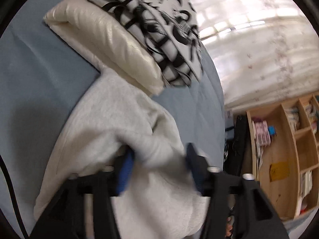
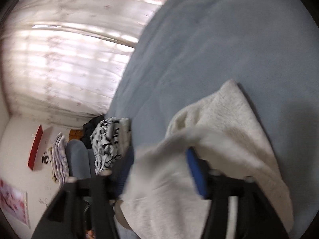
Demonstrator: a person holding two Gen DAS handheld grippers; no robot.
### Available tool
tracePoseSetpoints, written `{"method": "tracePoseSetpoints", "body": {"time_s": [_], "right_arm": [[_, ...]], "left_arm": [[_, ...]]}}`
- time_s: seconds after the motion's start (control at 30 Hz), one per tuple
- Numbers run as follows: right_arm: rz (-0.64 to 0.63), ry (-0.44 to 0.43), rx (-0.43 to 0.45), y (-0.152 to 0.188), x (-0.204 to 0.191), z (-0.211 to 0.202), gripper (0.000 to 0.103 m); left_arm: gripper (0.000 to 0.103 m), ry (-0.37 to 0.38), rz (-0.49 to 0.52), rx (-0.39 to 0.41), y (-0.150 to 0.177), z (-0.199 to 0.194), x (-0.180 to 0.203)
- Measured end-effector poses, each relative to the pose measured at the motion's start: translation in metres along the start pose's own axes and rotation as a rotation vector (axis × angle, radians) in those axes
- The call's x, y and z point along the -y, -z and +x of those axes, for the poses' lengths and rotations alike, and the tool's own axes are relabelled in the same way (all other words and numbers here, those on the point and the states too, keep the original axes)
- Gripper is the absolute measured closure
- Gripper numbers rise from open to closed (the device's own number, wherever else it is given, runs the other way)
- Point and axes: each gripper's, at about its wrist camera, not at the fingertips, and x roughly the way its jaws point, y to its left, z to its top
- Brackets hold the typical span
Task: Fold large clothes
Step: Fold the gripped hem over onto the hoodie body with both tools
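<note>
A large light-grey fleece garment [image 1: 111, 119] lies bunched on the blue bed sheet [image 1: 30, 75]. My left gripper [image 1: 158, 153] has its blue-padded jaws wide apart, with a fold of the garment lying between them. In the right wrist view the same garment [image 2: 229, 123] drapes over my right gripper [image 2: 159, 159], whose jaws are also apart with cloth between them. Both views are motion-blurred, so contact between pads and cloth is unclear.
A cream folded jacket [image 1: 103, 39] and a black-and-white patterned garment [image 1: 159, 20] lie on the bed behind the grey one. A wooden shelf unit [image 1: 283, 149] stands beside the bed. Curtained windows [image 2: 59, 49] and a pile of clothes [image 2: 107, 139] show beyond the bed edge.
</note>
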Motion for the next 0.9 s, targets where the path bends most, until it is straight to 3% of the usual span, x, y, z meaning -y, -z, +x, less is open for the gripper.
{"method": "tracePoseSetpoints", "body": {"time_s": [0.07, 0.13, 0.23, 0.37, 0.57, 0.63, 0.77, 0.9], "right_arm": [[0.036, -0.012, -0.022, -0.006, 0.009, 0.011, 0.036], [-0.007, 0.005, -0.030, -0.008, 0.009, 0.013, 0.036], [-0.125, 0.055, -0.030, -0.009, 0.005, 0.007, 0.036], [-0.281, 0.170, -0.026, -0.015, 0.006, 0.005, 0.036], [-0.508, 0.282, -0.117, -0.006, -0.001, 0.036, 0.036], [-0.565, 0.321, -0.148, -0.003, -0.001, 0.052, 0.036], [-0.584, 0.344, -0.196, -0.008, 0.003, 0.083, 0.036], [-0.632, 0.362, -0.184, -0.002, 0.003, 0.102, 0.036]], "left_arm": [[0.025, 0.002, 0.020, 0.044, -0.009, -0.002, -0.002], [0.021, -0.011, 0.081, 0.059, -0.014, -0.006, 0.003], [0.020, -0.085, 0.218, 0.023, -0.020, 0.001, 0.014], [0.020, -0.263, 0.454, -0.012, -0.013, 0.020, 0.024], [0.021, -0.363, 0.673, -0.073, 0.003, 0.059, 0.029], [0.022, -0.390, 0.729, -0.064, 0.006, 0.068, 0.032], [0.022, -0.395, 0.725, -0.075, -0.002, 0.078, 0.031], [0.025, -0.436, 0.788, -0.078, 0.001, 0.094, 0.032]]}}
